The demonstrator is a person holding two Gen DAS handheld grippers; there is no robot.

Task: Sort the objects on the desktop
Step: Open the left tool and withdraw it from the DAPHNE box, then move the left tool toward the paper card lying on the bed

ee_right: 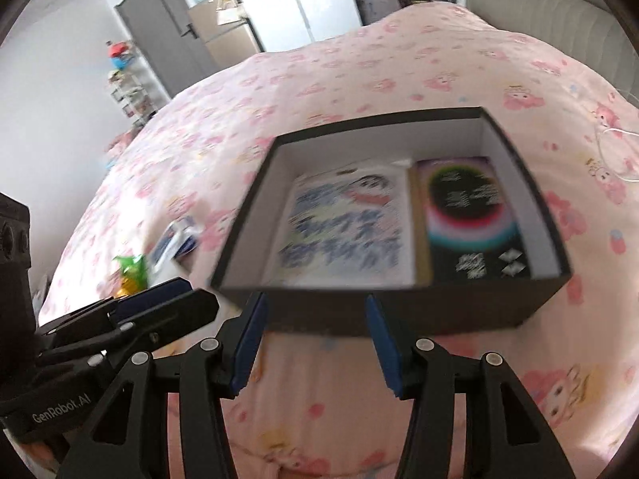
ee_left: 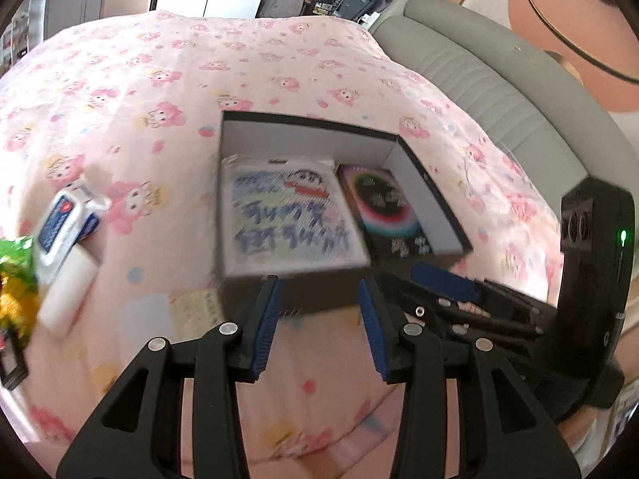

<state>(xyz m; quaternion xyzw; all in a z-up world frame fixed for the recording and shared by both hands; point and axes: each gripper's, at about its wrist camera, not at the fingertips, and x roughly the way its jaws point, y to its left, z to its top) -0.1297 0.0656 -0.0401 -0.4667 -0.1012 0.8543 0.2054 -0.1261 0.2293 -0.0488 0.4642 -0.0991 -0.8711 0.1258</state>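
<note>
Open box on a bed, both hand-held grippers empty

The black cardboard box (ee_right: 399, 311), white inside, holds a cartoon-print pad (ee_right: 343, 223) beside a glossy black card (ee_right: 471, 219); it rests on the pink patterned bedsheet (ee_right: 359, 80). The left hand-held gripper (ee_left: 317, 315) and right hand-held gripper (ee_right: 315, 331) hover partly spread, gripping nothing.

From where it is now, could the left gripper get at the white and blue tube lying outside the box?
Probably yes. The left gripper is open and empty, and the tube lies uncovered on the pink sheet to its left. The box stands off to the other side, so nothing blocks the way.
</note>
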